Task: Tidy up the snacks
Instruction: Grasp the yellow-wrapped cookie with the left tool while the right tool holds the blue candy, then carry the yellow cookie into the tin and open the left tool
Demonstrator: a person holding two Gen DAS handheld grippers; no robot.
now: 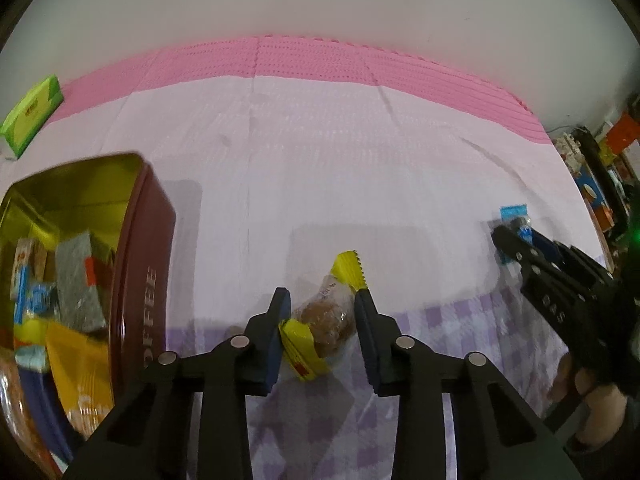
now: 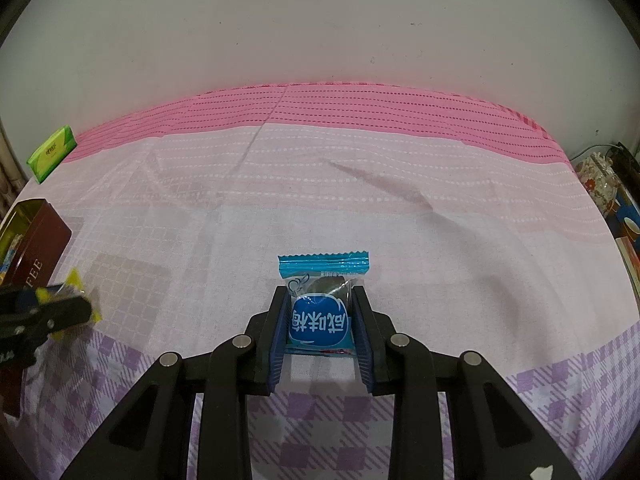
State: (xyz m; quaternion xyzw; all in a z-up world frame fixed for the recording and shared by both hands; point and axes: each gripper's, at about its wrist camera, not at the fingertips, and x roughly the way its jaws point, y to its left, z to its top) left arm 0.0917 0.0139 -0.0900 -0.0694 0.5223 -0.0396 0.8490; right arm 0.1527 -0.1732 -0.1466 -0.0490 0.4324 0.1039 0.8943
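A yellow-wrapped cake (image 1: 326,316) lies low in the middle of the left wrist frame between the left gripper's (image 1: 322,304) jaws, which stand apart around it. The right gripper's (image 2: 320,300) jaws are clamped on a blue snack packet (image 2: 320,312) at the frame's centre. A brown tin (image 1: 140,264) holding snacks sits at lower left on the cloth-covered surface (image 1: 320,160); a green box (image 1: 32,110) lies upper left.

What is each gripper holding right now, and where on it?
Left gripper straddles the yellow-wrapped pastry at mid-body; right gripper flanks the blue snack packet by its side edges. Whether either is clamped cannot be told.
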